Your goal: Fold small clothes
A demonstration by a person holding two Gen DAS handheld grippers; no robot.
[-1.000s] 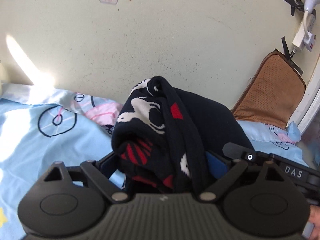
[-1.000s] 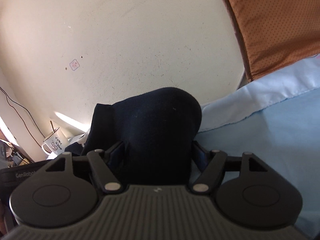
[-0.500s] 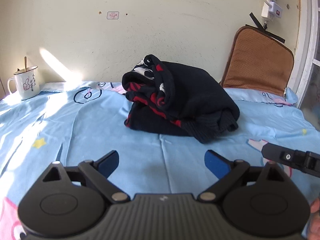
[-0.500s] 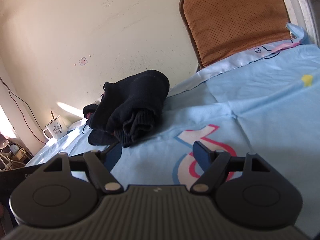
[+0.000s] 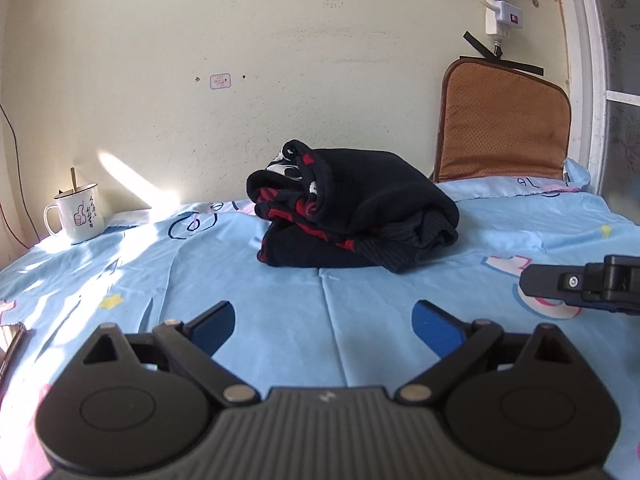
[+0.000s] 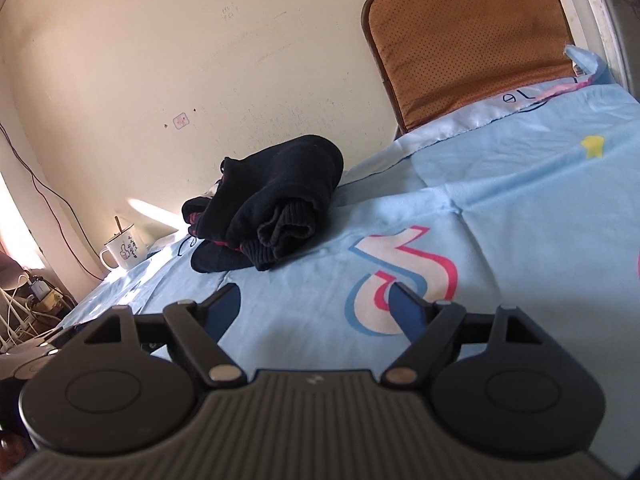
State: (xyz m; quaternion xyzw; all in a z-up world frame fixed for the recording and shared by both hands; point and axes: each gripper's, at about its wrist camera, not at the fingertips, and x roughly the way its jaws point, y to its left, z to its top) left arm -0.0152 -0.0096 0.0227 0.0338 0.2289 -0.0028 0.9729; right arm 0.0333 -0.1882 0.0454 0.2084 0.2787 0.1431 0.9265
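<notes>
A folded black sweater with red and white pattern (image 5: 352, 212) lies in a bundle on the light blue bedsheet (image 5: 280, 308), near the wall. It also shows in the right wrist view (image 6: 272, 216). My left gripper (image 5: 324, 320) is open and empty, drawn back from the bundle over the sheet. My right gripper (image 6: 316, 304) is open and empty, also clear of the bundle; part of it shows at the right edge of the left wrist view (image 5: 584, 284).
A white enamel mug (image 5: 76, 216) with a stick in it stands at the far left by the wall. A brown cushion (image 5: 504, 128) leans on the wall at the right. A power strip (image 5: 500, 12) hangs above it.
Both grippers let go of the sweater, opened, and pulled back from it. The folded bundle now rests on the sheet by itself.
</notes>
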